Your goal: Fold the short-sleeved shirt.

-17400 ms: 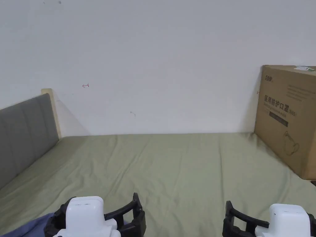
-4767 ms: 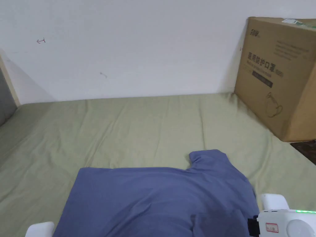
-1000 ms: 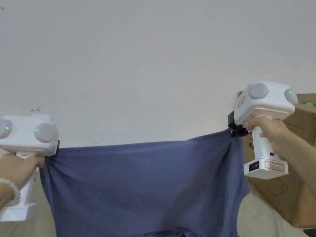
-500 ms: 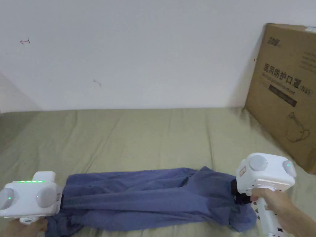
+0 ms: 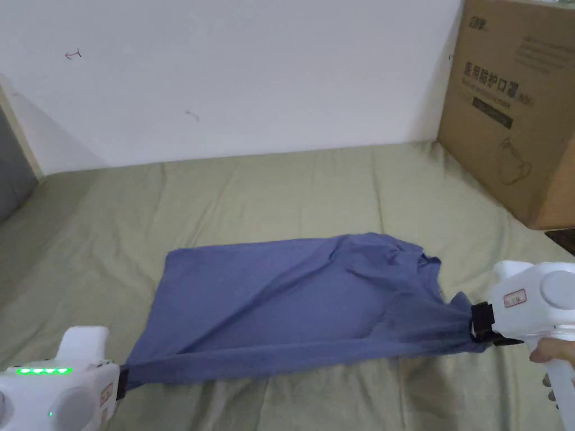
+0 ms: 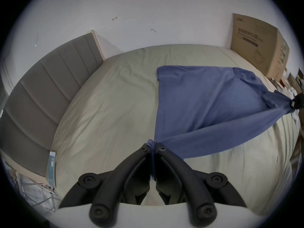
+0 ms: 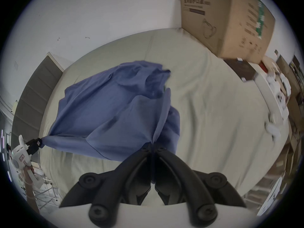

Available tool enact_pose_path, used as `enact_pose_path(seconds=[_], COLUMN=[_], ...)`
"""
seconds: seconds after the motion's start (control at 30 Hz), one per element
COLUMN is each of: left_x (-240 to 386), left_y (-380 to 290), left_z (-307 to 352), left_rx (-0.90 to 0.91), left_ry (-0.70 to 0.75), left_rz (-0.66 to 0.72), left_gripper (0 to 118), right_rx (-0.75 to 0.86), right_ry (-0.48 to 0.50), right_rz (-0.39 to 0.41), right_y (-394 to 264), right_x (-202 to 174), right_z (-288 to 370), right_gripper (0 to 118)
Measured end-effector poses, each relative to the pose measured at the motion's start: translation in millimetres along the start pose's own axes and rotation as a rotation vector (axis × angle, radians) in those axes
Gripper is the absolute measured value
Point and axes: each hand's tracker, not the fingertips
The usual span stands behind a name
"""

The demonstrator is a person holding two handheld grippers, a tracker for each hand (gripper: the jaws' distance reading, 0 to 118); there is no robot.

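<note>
A blue short-sleeved shirt (image 5: pixel 292 297) lies spread on the green bed sheet (image 5: pixel 269 191), its far edge flat and its near edge pulled taut between my two grippers. My left gripper (image 5: pixel 122 384) is at the near left, shut on the shirt's near left corner; the left gripper view shows cloth (image 6: pixel 205 103) pinched between the black jaws of the left gripper (image 6: pixel 153 146). At the near right, my right gripper (image 5: pixel 474 325) is shut on the bunched right end; in its own view the right gripper (image 7: pixel 153 145) clamps the shirt (image 7: pixel 107 109).
A big cardboard box (image 5: pixel 511 106) stands on the bed at the far right against the white wall. A grey padded headboard (image 6: pixel 37 100) runs along the bed's left side. Cluttered items (image 7: pixel 279 86) sit beyond the bed's right edge.
A second ago the shirt hung in the air between both raised grippers. It has since been lowered and drawn toward me, and it now lies spread on the sheet, stretched between the grippers.
</note>
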Motion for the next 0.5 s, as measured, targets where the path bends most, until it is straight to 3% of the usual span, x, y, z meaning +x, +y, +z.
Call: enact_pose_path(seconds=[0.27, 0.4, 0.47, 0.5], left_x=[-1, -6, -3, -1], left_y=[-110, -133, -135, -134], left_z=[61, 61, 62, 63], left_rx=[-0.019, -0.052, -0.038, -0.024], left_ry=[0.025, 0.007, 0.001, 0.018], left_rz=[-0.023, 0.049, 0.049, 0.042], left_gripper=[3, 3, 12, 27], right_rx=[-0.041, -0.072, -0.062, -0.042], right_ry=[0.001, -0.002, 0.003, 0.010], right_rz=[-0.003, 0.006, -0.001, -0.013], right_y=[-142, -163, -165, -165], right_x=[9, 21, 25, 26], right_z=[43, 32, 28, 29], right_gripper=[1, 1, 1, 6])
